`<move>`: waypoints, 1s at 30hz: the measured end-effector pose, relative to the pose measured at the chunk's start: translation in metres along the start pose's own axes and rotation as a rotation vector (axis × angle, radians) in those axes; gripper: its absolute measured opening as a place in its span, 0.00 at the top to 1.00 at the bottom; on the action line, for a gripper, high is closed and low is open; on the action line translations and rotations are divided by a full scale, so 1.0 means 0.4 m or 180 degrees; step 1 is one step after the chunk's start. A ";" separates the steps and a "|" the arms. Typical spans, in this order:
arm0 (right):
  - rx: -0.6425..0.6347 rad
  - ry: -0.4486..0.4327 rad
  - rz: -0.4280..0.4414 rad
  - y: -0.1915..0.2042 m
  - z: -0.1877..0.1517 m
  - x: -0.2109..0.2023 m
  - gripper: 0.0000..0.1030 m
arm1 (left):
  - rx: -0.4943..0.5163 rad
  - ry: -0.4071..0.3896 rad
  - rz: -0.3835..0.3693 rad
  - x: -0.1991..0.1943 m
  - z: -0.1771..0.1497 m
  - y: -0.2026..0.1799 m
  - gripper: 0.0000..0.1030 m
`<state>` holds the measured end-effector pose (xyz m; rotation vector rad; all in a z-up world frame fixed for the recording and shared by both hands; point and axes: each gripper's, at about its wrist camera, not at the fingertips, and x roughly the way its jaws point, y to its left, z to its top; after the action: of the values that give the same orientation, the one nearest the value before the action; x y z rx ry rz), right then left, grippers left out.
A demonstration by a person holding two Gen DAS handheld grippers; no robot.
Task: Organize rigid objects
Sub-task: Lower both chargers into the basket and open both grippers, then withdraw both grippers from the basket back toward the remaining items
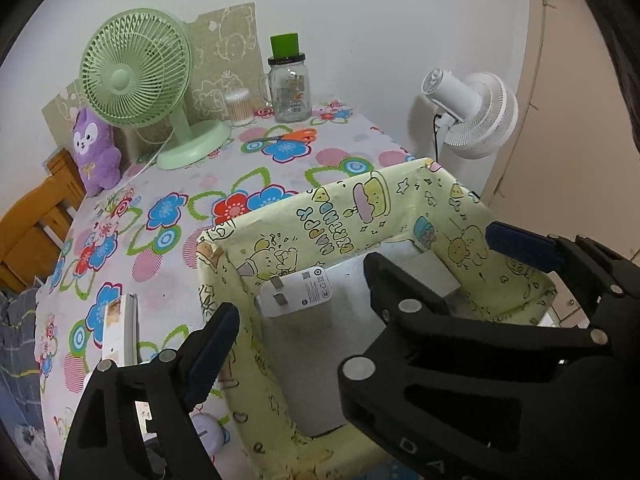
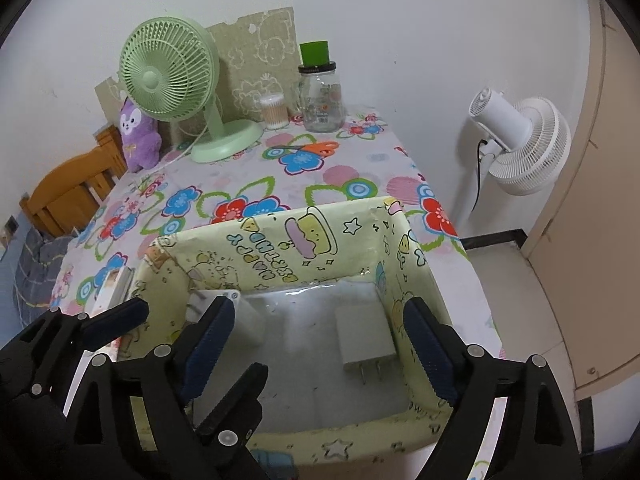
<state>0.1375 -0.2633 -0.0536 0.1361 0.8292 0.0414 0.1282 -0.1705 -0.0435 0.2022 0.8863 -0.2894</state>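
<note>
A yellow cartoon-print box [image 1: 340,184] [image 2: 280,216] stands on the flowered table near its front. Two white chargers lie inside. One charger [image 1: 296,292] [image 2: 250,318] leans by the left wall, prongs up. The other charger [image 1: 432,272] [image 2: 366,336] lies flat by the right wall. Both grippers hang over the box, fingers interleaved. My left gripper [image 1: 320,320] is open above the left charger; its right finger is hidden under the other tool. My right gripper [image 2: 318,308] [image 1: 432,246] is open above the right charger. Neither holds anything.
At the back stand a green fan [image 1: 136,68], a purple plush [image 1: 96,148], a swab tub [image 1: 240,108] and a glass jar [image 1: 290,88]. Orange scissors [image 1: 288,136] lie mid-table. A small carton [image 1: 120,328] sits left of the box. A white floor fan [image 2: 516,140] stands right.
</note>
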 end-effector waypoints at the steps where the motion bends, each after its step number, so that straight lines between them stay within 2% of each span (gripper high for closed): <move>1: 0.0005 -0.0002 0.0003 0.001 -0.002 -0.005 0.12 | 0.0005 -0.0012 -0.0001 -0.005 -0.002 0.000 0.14; 19: -0.0065 -0.0168 -0.0208 0.041 -0.049 -0.095 0.07 | 0.0016 -0.0144 0.0033 -0.084 -0.060 0.014 0.04; 30: -0.0070 -0.0212 -0.0123 0.061 -0.081 -0.132 0.07 | -0.0022 -0.0188 0.0006 -0.117 -0.095 0.028 0.02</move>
<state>0.0784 -0.2406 -0.0334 0.1003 0.7644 0.0095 0.0763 -0.1413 -0.0296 0.1871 0.8285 -0.2893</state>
